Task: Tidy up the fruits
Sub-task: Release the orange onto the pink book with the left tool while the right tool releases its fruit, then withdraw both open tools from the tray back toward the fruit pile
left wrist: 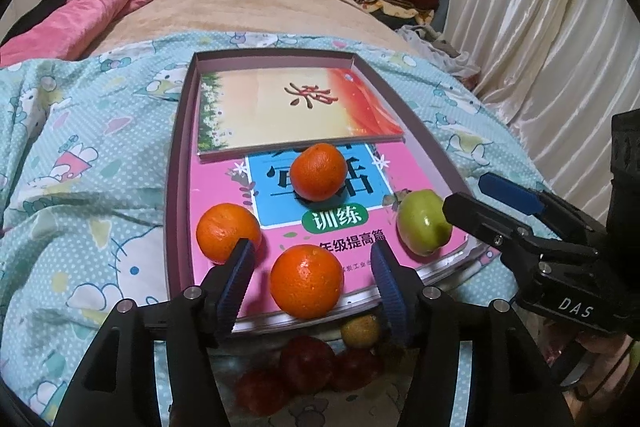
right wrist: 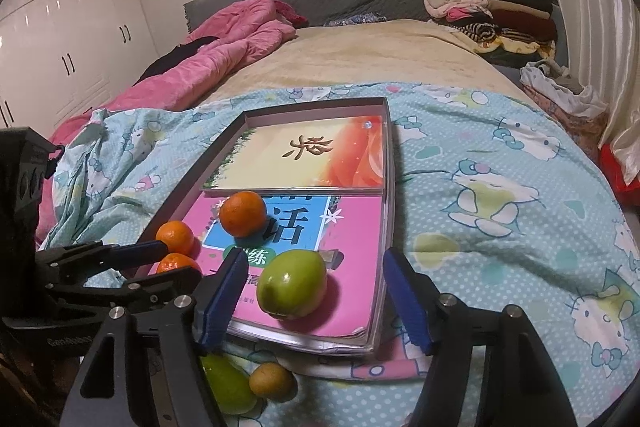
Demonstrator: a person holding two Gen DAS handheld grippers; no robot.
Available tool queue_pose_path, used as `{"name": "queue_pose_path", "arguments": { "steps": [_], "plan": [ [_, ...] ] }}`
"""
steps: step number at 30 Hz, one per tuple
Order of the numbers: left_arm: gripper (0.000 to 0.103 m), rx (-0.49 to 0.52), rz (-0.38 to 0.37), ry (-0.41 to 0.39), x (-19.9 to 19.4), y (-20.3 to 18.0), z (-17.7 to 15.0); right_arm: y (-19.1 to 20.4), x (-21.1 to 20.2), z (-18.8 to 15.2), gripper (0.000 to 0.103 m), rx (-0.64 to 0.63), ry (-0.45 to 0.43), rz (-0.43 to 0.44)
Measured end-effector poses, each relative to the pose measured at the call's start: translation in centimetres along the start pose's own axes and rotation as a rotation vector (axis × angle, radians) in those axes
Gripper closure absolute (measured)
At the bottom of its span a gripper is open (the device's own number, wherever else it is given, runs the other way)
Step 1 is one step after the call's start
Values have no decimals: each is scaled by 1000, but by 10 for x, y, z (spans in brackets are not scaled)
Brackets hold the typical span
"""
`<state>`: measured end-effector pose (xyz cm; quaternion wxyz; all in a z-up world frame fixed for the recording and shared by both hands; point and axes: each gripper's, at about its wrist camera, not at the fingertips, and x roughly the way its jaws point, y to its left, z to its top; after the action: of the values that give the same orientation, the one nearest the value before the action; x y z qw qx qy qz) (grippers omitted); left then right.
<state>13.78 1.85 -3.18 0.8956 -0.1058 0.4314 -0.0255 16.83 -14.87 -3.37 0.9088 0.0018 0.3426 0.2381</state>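
A shallow box tray [left wrist: 178,147] with books in it lies on the bed. Three oranges sit on the pink book: one near the front [left wrist: 307,281], one at left [left wrist: 228,233], one further back [left wrist: 318,171]. A green apple [left wrist: 423,227] sits at the right; it also shows in the right wrist view [right wrist: 292,283]. My left gripper [left wrist: 312,267] is open around the front orange, not touching it. My right gripper [right wrist: 316,277] is open with the green apple between its fingers. Red fruits [left wrist: 306,363] and a small brown fruit [left wrist: 360,331] lie on the bedspread below the tray.
A second green fruit [right wrist: 228,385] and the brown fruit [right wrist: 271,380] lie before the tray's front edge. The blue cartoon bedspread [right wrist: 500,195] surrounds the tray. A pink quilt [right wrist: 224,55] and folded clothes [right wrist: 492,11] lie at the far end.
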Motion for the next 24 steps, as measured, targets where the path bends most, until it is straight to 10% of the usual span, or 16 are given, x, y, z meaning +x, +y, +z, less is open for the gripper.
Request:
{"name": "queue_pose_path", "arguments": {
  "steps": [24],
  "plan": [
    [23, -45, 31, -102, -32, 11, 1, -1, -33, 9, 9, 40, -158, 36]
  ]
}}
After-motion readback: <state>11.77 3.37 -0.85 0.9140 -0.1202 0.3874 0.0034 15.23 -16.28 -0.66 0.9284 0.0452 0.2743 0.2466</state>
